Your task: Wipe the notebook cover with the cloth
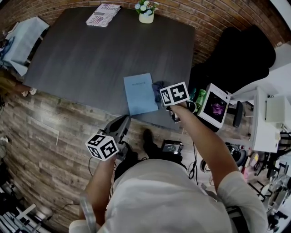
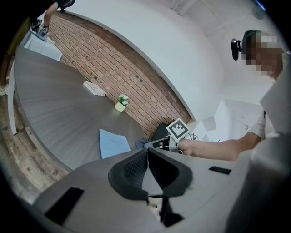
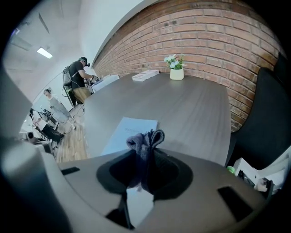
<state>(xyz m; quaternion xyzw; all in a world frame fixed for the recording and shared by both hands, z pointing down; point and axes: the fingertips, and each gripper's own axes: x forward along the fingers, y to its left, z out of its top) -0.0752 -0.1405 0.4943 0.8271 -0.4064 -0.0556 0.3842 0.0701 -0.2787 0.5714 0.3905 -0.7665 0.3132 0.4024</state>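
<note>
A light blue notebook [image 1: 140, 93] lies near the front edge of the dark grey table [image 1: 91, 54]; it also shows as the notebook [image 2: 112, 143] and the notebook [image 3: 129, 133] in the gripper views. My right gripper [image 1: 159, 89] hovers just right of it, shut on a bunched blue-grey cloth [image 3: 145, 141] that pokes out between the jaws; the cloth [image 1: 158, 86] shows beside the notebook's right edge. My left gripper [image 1: 122, 124] hangs below the table's front edge, jaws together with nothing between them.
A small flower pot [image 1: 146, 12] and a magazine [image 1: 103, 14] sit at the table's far side. A black chair [image 1: 241, 54] stands to the right. White desk clutter [image 1: 268, 113] is at the far right. A person [image 3: 82, 73] works at the far end.
</note>
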